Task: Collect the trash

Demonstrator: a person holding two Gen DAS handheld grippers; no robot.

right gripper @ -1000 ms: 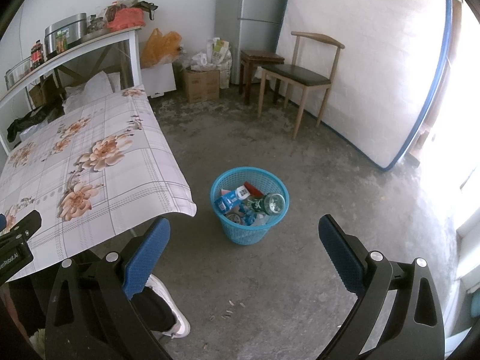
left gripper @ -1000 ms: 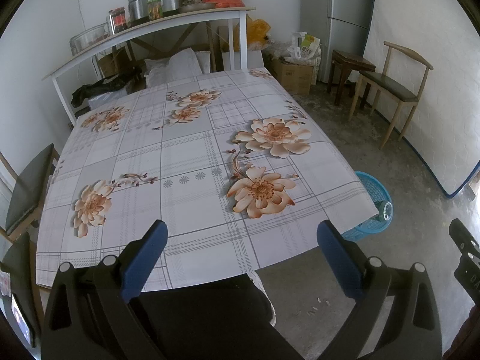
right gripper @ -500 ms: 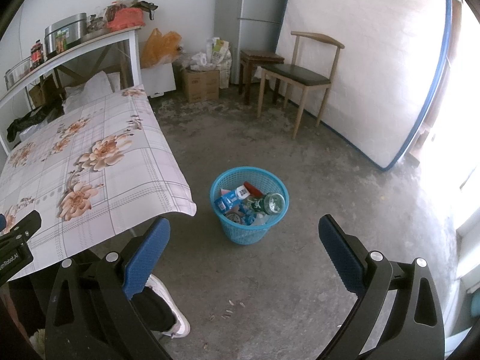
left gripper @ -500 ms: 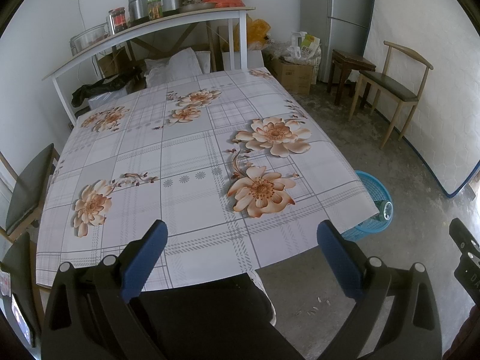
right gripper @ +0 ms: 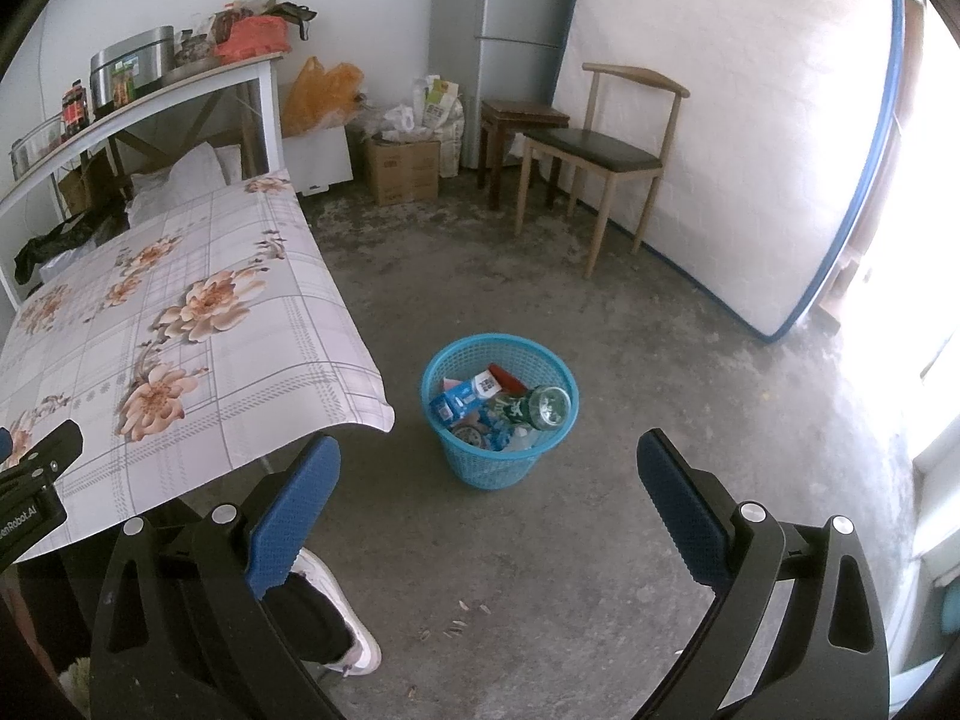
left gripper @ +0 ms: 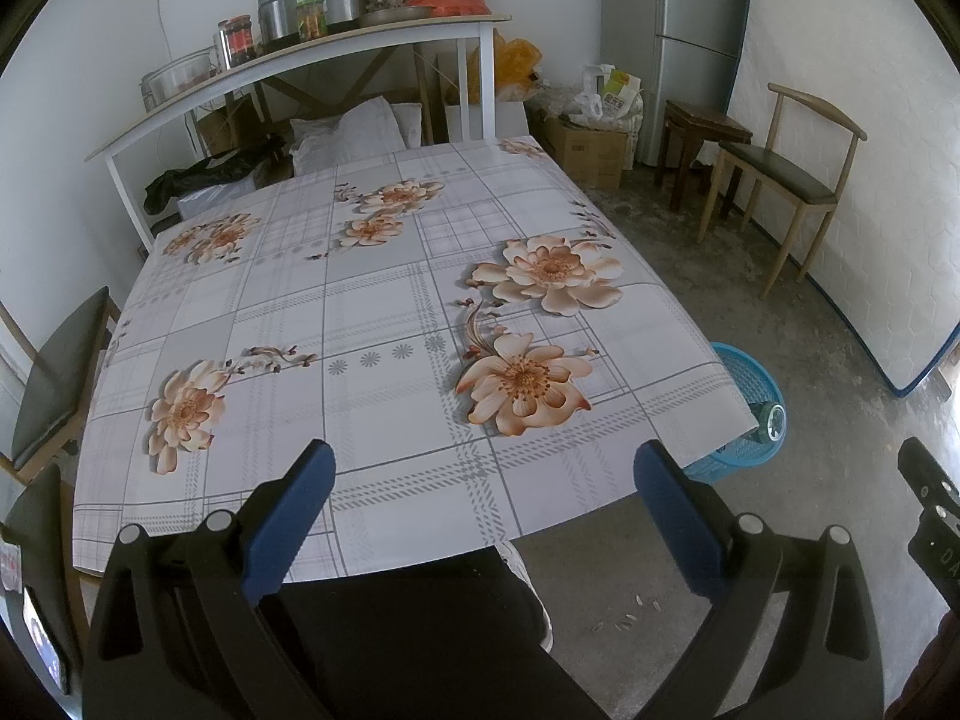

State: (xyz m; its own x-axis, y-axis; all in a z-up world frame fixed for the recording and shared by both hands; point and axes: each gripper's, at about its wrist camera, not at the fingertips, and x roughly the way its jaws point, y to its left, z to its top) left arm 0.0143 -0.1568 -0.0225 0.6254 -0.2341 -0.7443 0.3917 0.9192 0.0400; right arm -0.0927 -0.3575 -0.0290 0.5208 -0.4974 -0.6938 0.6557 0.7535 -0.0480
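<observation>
A blue plastic basket (right gripper: 501,456) stands on the concrete floor by the table's corner; it holds several pieces of trash, among them a green can (right gripper: 540,407) and blue-white cartons. It shows partly behind the table edge in the left wrist view (left gripper: 750,384). My left gripper (left gripper: 485,483) is open and empty, held above the near edge of the floral tablecloth (left gripper: 372,324). My right gripper (right gripper: 489,480) is open and empty, held high over the floor, nearer to me than the basket.
A wooden chair (right gripper: 606,150) and a stool (right gripper: 522,120) stand by the fridge and a leaning mattress (right gripper: 750,138). A shelf with pots and jars (left gripper: 312,42) is behind the table. Boxes and bags sit in the corner. My shoe (right gripper: 348,630) is below.
</observation>
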